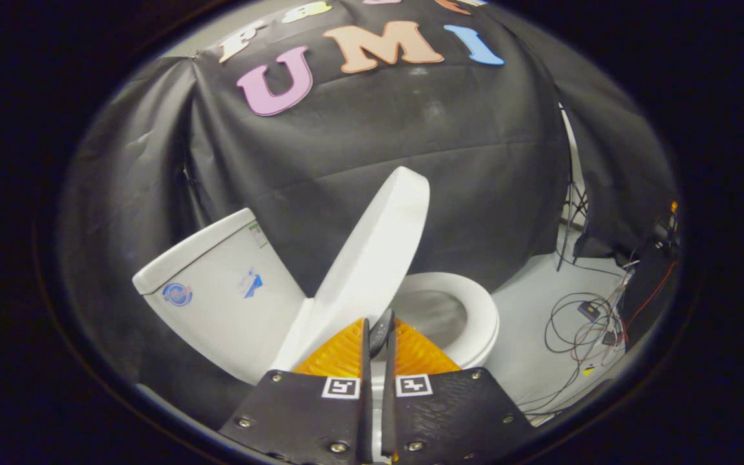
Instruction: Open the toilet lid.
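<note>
The white toilet lid [372,258] stands half raised, slanting up from its hinge by the tank [217,290] and away from the seat [483,313]. My gripper [382,328] sits at the lid's lower side rim. Its fingers are drawn close together, with a dark sliver of the rim pinched between them. The oval seat ring lies flat beyond the fingers, and the shaded bowl [433,316] shows inside it. The lid's underside faces the seat.
The tank's top [191,248] rises beside the lid with stickers on its front. Loose cables [582,326] and a small box lie on the pale floor [540,290] past the seat. A stand's thin legs [569,219] lean by the black cloth wall.
</note>
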Motion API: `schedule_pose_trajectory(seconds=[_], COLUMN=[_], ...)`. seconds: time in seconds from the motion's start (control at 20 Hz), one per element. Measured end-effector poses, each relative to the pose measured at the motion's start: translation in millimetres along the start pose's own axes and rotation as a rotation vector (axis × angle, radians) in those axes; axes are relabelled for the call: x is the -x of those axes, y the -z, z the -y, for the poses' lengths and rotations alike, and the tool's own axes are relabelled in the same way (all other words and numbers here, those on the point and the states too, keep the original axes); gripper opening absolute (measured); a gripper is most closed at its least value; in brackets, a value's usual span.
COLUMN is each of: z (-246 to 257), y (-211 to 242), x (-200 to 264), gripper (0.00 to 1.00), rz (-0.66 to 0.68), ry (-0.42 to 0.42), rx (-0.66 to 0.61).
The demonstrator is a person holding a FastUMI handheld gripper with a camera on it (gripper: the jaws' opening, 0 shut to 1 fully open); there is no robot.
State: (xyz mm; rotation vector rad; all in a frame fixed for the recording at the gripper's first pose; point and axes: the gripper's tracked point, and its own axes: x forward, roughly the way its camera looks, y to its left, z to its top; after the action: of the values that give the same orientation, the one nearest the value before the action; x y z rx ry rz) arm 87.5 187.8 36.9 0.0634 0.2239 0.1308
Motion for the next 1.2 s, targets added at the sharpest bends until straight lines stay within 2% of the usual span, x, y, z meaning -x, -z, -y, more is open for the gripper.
schedule_pose_trajectory(seconds=[0.5, 1.2], z=[-44.9, -109.8], y=[-21.3, -34.1], x=[11.0, 16.8], gripper=[0.06, 0.06], rz=[0.062, 0.115], ry=[0.005, -0.071], rx=[0.172, 0.203])
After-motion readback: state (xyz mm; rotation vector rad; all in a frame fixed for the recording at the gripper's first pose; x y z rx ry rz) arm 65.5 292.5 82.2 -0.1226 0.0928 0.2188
